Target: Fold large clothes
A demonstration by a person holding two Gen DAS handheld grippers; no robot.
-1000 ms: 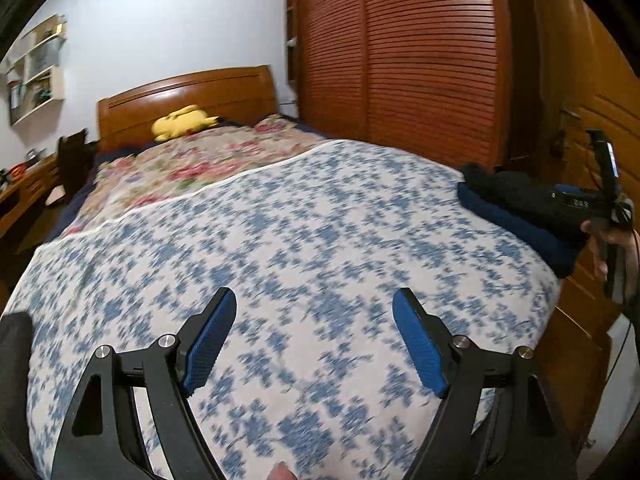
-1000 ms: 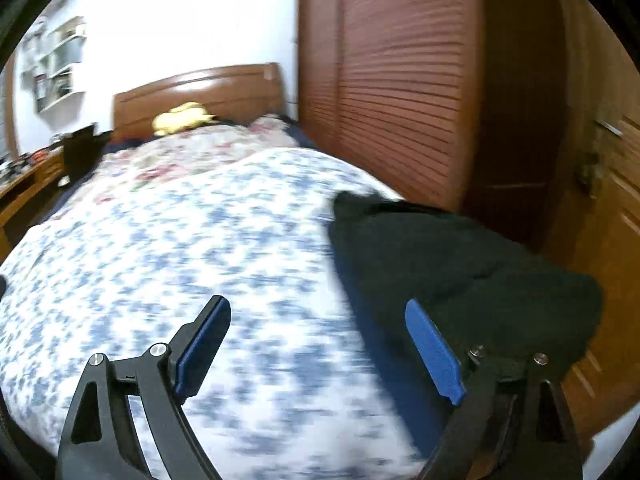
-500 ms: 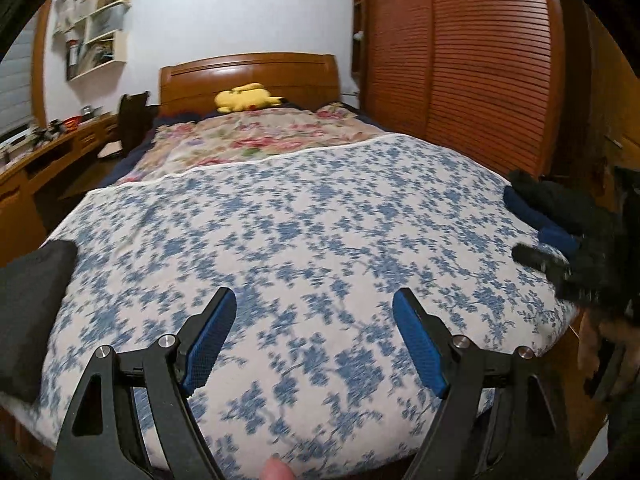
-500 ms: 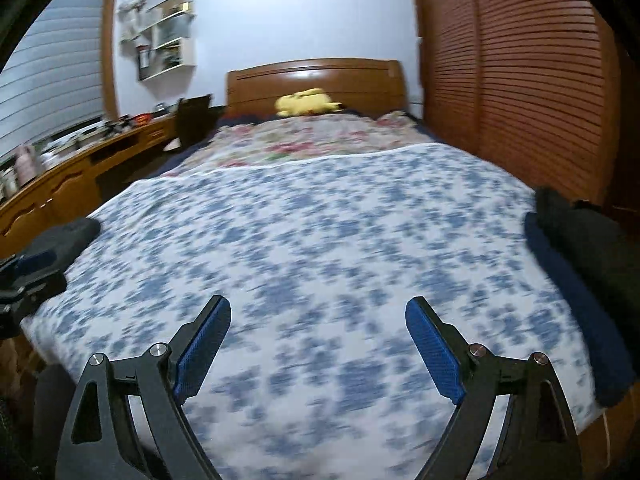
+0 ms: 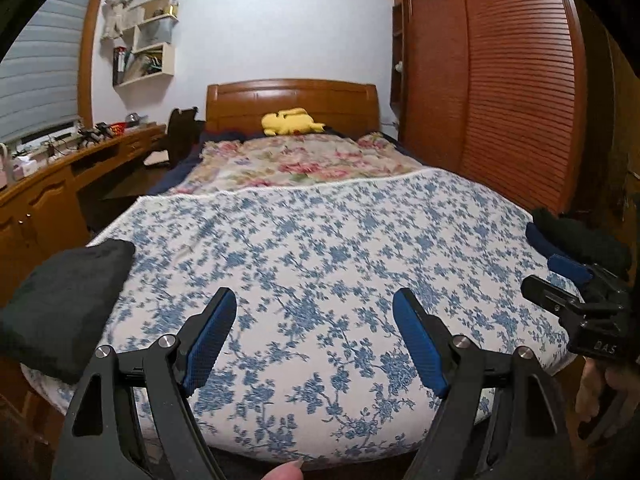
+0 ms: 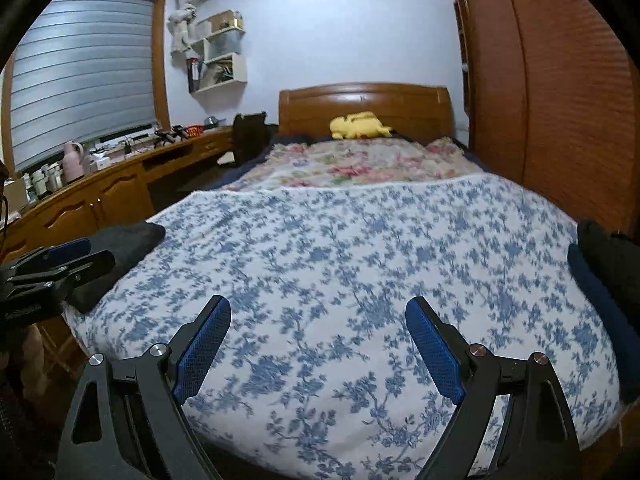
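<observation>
Two sets of tongs hang over the foot of the bed, and both are empty! The left tongs stand wide apart with nothing between the blue pads, only the flowered bedspread beyond them. The right tongs are just as wide apart and just as bare.

So where are the clothes? One dark bundle sits on the bed's left near corner, already squared off with flat sides, so I'd judge that one folded and set aside. Its long axis seems to run along the bed's left edge, near end toward the foot, though the fisheye bends it. Over on the right edge lies a second pile, black and navy clothes, lumpier and slumped, with a navy layer showing under the black. That heap stretches along the right edge of the bed; which way any collar or hem points I cannot tell.

The middle of the bedspread is bare, and no garment is spread out for folding. My read: one item looks done, and the right-hand pile probably waits. Next comes picking a garment and laying it flat.
</observation>
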